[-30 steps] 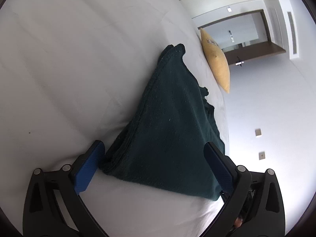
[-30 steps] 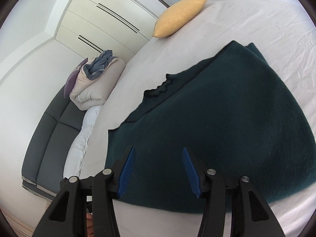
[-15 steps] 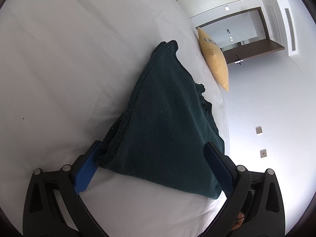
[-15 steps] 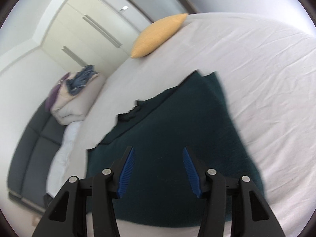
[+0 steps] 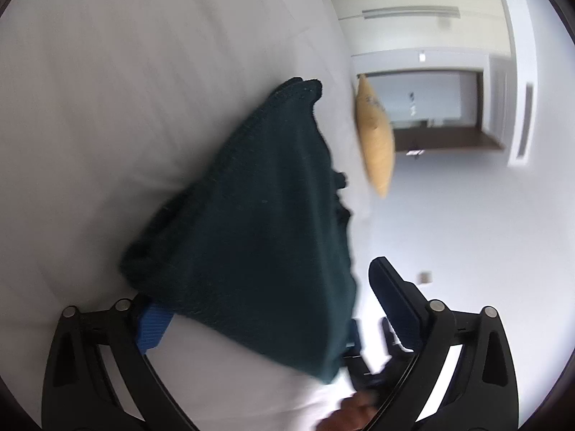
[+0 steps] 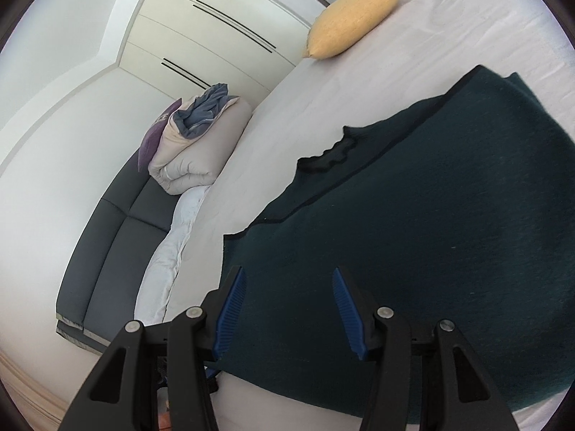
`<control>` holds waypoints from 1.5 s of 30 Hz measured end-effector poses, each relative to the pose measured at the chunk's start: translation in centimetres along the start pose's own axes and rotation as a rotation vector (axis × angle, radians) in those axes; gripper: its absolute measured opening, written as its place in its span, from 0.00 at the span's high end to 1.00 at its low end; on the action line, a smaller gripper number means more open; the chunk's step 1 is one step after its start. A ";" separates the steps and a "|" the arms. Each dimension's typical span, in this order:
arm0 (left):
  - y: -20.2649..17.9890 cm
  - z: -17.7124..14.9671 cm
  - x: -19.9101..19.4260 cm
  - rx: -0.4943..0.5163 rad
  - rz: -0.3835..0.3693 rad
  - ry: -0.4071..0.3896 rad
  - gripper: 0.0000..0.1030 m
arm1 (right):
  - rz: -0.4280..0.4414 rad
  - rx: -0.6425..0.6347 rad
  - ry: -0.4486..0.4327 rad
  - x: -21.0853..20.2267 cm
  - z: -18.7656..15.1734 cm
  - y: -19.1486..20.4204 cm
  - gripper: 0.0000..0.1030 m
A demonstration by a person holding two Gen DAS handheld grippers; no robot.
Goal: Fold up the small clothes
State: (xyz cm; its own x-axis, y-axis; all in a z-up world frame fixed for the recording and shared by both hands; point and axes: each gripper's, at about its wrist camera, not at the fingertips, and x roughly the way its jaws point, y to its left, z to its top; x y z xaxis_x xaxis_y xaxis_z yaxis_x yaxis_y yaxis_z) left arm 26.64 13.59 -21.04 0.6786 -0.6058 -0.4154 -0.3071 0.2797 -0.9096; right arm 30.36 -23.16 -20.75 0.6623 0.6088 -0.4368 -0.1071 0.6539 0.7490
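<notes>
Dark green knitted garment, folded into layers, flat on the white bed sheet.

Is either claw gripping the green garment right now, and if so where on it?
Neither. Both claws stand open at the near edge of the dark green garment: the right claw is over the cloth, while the left claw straddles a folded corner without pinching.

left wrist: low, close, rolled | right wrist: low, close | shared: dark green garment, bed
</notes>
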 end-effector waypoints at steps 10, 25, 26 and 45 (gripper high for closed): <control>1.2 2.1 0.9 -0.046 -0.063 -0.044 0.28 | -0.006 -0.040 0.086 3.6 1.7 2.0 0.47; -2.3 4.7 4.3 0.343 0.164 0.142 0.90 | -0.079 -0.060 0.302 8.9 2.0 -0.3 0.49; -3.1 4.6 4.3 0.371 0.167 0.140 0.90 | -0.067 -0.055 0.298 9.0 2.0 -0.6 0.49; -18.1 -14.2 16.3 1.148 0.354 0.200 0.90 | 0.378 0.317 0.171 2.7 7.0 -7.2 0.21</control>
State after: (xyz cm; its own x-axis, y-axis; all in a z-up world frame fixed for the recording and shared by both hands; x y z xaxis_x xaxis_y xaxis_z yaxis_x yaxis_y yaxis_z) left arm 33.79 -11.97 -11.36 0.5314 -0.4379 -0.7251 0.3829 0.8877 -0.2555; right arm 38.05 -29.35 -23.80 0.4874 0.8580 -0.1621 -0.0682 0.2224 0.9726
